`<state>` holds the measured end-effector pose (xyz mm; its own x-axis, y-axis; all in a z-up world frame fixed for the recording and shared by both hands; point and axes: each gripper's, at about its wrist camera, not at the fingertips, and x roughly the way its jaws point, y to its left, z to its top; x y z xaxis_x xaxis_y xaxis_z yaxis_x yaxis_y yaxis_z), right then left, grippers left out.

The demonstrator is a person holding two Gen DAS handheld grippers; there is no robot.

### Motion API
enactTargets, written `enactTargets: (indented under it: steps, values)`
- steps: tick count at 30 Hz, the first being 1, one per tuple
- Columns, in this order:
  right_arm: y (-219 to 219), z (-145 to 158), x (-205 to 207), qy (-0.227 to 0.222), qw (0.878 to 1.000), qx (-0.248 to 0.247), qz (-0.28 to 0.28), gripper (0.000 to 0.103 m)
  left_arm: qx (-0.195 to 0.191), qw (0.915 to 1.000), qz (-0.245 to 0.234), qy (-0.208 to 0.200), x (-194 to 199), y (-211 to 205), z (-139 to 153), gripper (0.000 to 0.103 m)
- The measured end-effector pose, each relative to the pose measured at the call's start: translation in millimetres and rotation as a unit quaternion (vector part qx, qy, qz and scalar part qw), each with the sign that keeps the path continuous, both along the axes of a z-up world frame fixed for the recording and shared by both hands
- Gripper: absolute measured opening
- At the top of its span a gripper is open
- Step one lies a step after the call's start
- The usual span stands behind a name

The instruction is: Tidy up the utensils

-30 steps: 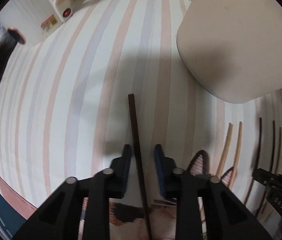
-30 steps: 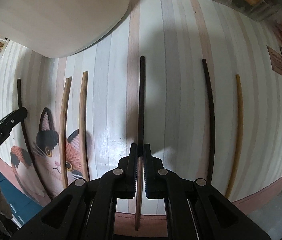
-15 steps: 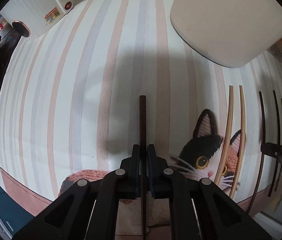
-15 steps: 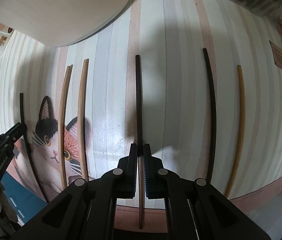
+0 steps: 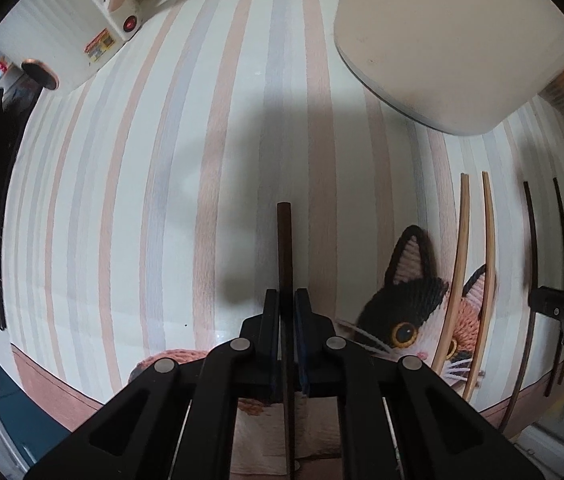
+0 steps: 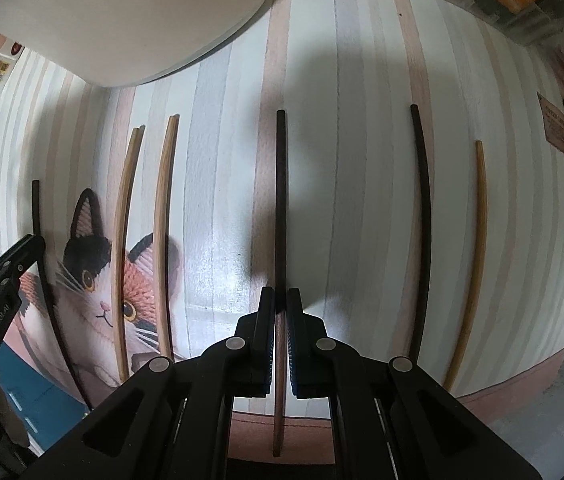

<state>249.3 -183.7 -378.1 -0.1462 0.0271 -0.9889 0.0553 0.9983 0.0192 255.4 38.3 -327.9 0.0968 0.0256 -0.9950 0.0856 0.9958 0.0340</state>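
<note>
Dark slim chopstick clamped by left gripper; striped glossy mat.

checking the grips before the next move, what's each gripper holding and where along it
The left gripper is shut on a dark chopstick, partway along its length. The right gripper is shut on another dark chopstick, past its middle toward the near, browner end.

Each black claw has blue-padded fingers, silver pivot screws, and white lettering on its side.
</note>
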Motion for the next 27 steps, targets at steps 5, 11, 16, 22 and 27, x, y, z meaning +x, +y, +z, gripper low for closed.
enactTargets:
  steps: [5, 11, 16, 22, 27]
  values:
    - [10.9, 2.3, -7.6, -0.025, 0.999, -0.019, 0.011, 0.006, 0.020, 0.9997, -0.006, -0.015, -1.7, -16.3, 1.1, 0.004]
    - [11.5, 30.6, -23.4, -0.086, 0.996, -0.008, 0.002, 0.005, 0.006, 0.9971, 0.004, -0.076, -13.7, -19.0, 46.3, 0.004]
    - [14.3, 72.2, -29.3, -0.157, 0.988, -0.011, 0.009, 0.005, -0.003, 0.9902, 0.008, -0.139, -17.3, -16.3, 98.3, 0.004]
    - [2.5, 120.9, -30.1, -0.229, 0.973, -0.005, 0.007, 0.005, -0.020, 0.9809, 0.021, -0.192, -17.9, 0.3, 143.9, 0.004]
    - [-8.6, 151.8, -23.8, -0.272, 0.962, -0.004, 0.001, 0.005, -0.026, 0.9738, 0.026, -0.224, -20.8, 8.8, 172.9, 0.004]
